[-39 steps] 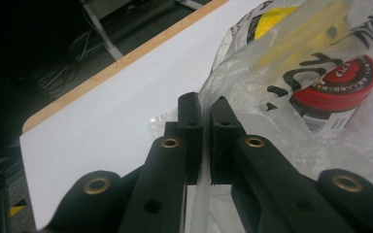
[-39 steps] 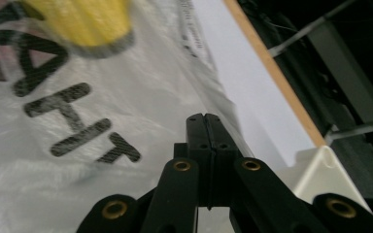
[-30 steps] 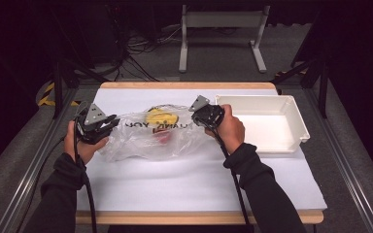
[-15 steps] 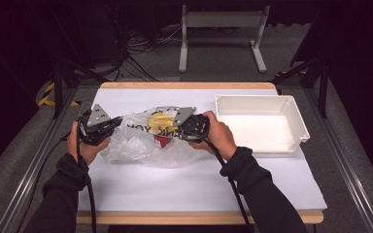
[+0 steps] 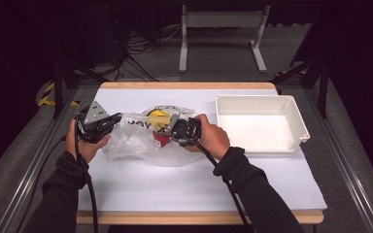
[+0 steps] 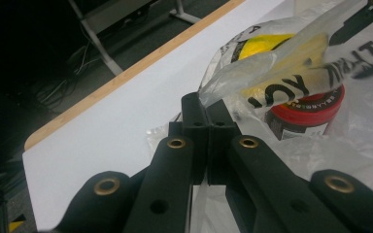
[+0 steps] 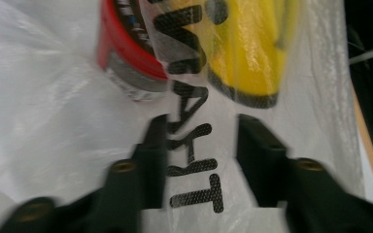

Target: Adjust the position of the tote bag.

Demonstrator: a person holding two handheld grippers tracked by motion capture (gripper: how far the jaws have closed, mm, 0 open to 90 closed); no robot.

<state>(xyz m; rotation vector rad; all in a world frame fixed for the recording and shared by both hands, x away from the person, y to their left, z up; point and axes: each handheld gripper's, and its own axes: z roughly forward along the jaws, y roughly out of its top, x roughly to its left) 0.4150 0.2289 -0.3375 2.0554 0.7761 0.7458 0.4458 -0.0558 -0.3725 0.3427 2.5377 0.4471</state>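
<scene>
Meanwhile the left gripper point(image 6: 207, 109) had its jaws pinched fully together on a twisted edge of the clear plastic bag point(image 5: 141, 145), which stretched away from its tips toward the right gripper point(image 5: 175, 131). Inside the bag, just beyond the left jaws, lay a red-rimmed container point(image 6: 306, 114) with a yellow item point(image 6: 262, 48) behind it. The right gripper's jaws had just been opening and stood partly apart, with printed film of the bag lying between them but not pinched. Ahead of its tips sat the red-rimmed container and the yellow item, touching each other. A white tray point(image 5: 291, 109) stood on the table point(image 5: 199, 184), well beyond the right hand point(image 5: 213, 138).
</scene>
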